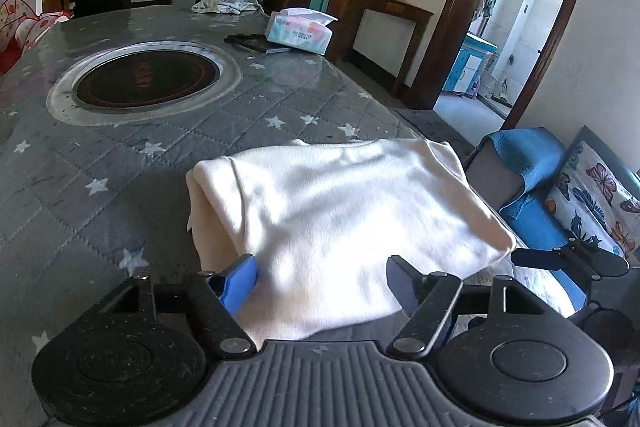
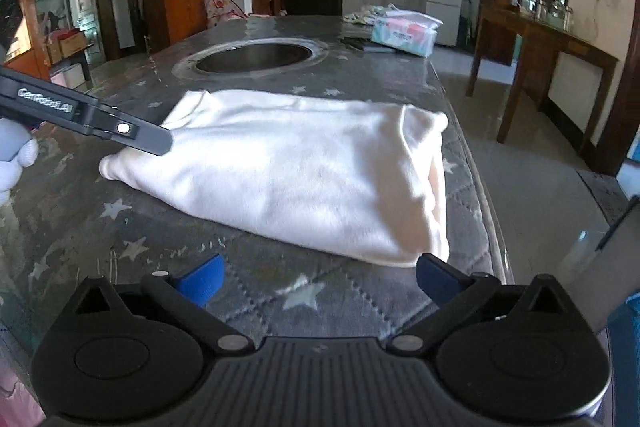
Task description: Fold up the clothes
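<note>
A folded cream-white garment point(image 1: 344, 223) lies on the grey star-patterned table cover point(image 1: 120, 155), near the table's edge. My left gripper point(image 1: 324, 279) is open, its blue-padded fingers apart at the garment's near edge, the cloth lying between them. In the right wrist view the garment point(image 2: 296, 175) is a flat folded bundle. My right gripper point(image 2: 316, 279) is open just short of its near edge, over the bare cover. The left gripper's arm point(image 2: 92, 119) reaches in from the left and touches the garment's left end.
A round inset hotplate point(image 1: 146, 79) sits mid-table. A tissue pack point(image 1: 300, 31), a dark flat object point(image 1: 256, 43) and a crumpled cloth point(image 1: 224, 3) lie at the far end. A blue chair point(image 1: 524, 179) and a butterfly cushion point(image 1: 596, 195) stand right of the table edge.
</note>
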Demonstrator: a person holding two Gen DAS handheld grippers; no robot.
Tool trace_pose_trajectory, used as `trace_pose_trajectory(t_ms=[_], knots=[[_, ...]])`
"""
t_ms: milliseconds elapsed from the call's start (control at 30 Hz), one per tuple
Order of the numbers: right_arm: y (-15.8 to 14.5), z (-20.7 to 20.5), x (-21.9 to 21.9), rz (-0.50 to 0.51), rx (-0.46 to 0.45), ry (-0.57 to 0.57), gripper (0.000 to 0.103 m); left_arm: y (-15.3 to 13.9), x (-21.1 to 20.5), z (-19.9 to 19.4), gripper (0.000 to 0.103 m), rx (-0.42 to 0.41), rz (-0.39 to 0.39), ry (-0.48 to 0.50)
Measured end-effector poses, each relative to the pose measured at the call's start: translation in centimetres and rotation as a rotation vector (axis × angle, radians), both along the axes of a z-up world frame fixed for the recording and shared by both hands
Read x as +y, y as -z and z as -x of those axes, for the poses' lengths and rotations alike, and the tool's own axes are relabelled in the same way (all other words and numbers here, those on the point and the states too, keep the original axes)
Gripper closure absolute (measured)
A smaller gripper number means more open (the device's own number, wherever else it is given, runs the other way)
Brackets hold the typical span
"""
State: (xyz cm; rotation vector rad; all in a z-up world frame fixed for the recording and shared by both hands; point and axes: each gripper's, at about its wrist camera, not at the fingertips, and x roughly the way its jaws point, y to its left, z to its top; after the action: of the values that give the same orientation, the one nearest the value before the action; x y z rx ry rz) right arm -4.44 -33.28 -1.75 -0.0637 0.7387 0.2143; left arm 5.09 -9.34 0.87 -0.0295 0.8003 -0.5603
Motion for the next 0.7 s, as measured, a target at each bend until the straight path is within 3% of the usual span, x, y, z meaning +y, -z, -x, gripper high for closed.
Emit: trace_pose_trajectory(t_ms=[400, 700], knots=[[0.7, 0.6, 0.2, 0.016, 0.029, 0.040, 0.000, -0.3, 0.8, 2.9, 0.000, -0.069, -0.029, -0.005], [0.8, 0.6, 0.4, 0.014, 0.027, 0.061, 0.000, -0.6, 1.8, 4.1, 0.000, -0.107, -0.003, -0.040]])
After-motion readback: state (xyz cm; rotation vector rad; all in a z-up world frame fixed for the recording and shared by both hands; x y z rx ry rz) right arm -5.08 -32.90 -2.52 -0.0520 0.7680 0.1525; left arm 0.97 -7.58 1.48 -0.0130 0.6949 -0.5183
